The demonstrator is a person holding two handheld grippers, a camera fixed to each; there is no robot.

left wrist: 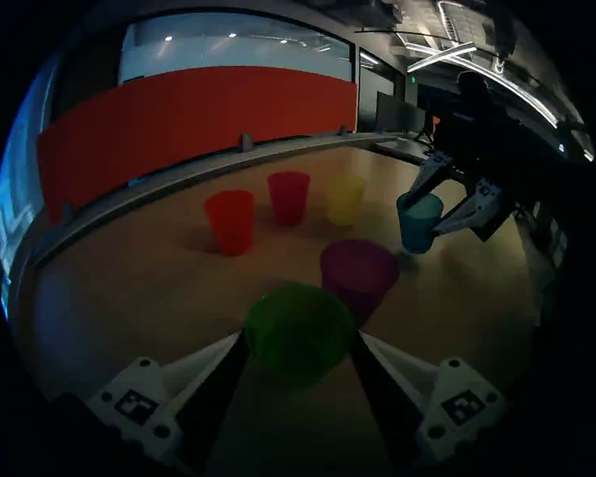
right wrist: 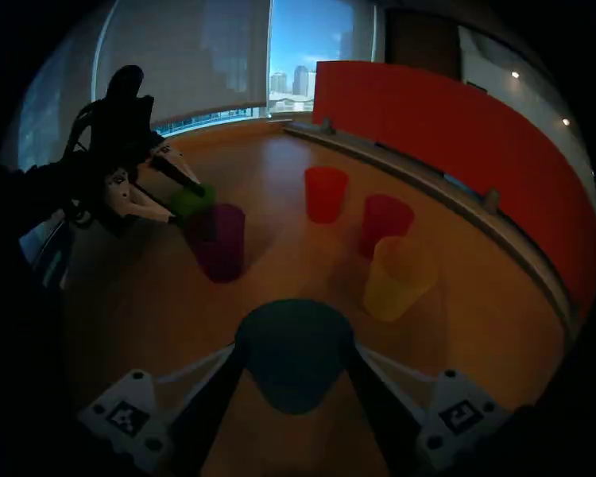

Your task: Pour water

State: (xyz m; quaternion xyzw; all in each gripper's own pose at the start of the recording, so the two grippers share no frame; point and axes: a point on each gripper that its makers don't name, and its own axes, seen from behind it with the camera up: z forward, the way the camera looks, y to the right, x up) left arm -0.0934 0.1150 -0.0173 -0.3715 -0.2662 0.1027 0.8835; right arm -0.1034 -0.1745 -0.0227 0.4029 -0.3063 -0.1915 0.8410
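The left tongs were clamped on a green cup, one finger pressed against each side. The cup stood roughly upright between them, its long axis near vertical and its wider mouth end uppermost. The right tongs gripped a teal cup the same way, mouth up and narrow base down. In the left gripper view that teal cup hung at the far right with a small shadow on the wooden counter beneath it. Whether its base touched the counter could not be told. Four more cups stood upright on the counter between the two pairs of tongs. A purple cup was just beyond the green one and partly behind it. Farther back an orange cup, a red cup and a yellow cup stood in a loose row, near one another but apart. In the right gripper view the green cup sat just behind the purple cup's rim, and its tilt there was too small to judge. A long red partition ran along the counter's far edge, with windows behind it.
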